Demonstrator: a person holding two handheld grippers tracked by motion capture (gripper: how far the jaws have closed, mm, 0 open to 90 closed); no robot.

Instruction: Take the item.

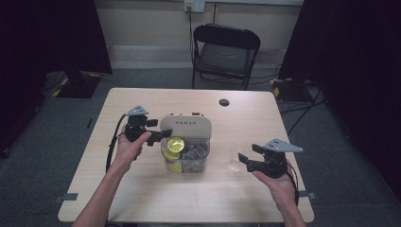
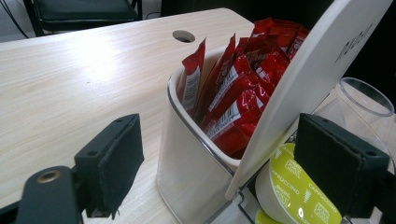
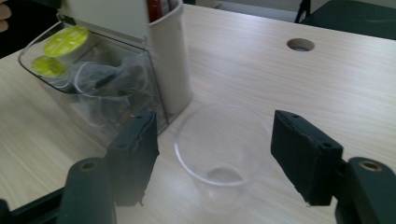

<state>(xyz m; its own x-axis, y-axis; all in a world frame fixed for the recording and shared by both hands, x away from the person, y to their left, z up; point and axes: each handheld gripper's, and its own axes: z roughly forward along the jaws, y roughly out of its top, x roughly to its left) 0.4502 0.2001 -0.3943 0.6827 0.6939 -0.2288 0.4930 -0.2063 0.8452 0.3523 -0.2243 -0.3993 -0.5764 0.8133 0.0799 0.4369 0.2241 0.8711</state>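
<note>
A white organizer stands mid-table with its lid raised. Red sachets fill its white rear cup. The clear front bin holds yellow capsules and wrapped bags. My left gripper sits at the organizer's left side. In the left gripper view its jaws stand wide apart around the organizer's corner, one pad in front of a yellow capsule. A clear plastic cup stands on the table right of the organizer. My right gripper is open around it, pads clear of its wall.
The table has a round cable hole at the back. A black folding chair stands behind the table. Bare wood lies in front of the organizer and to its far right.
</note>
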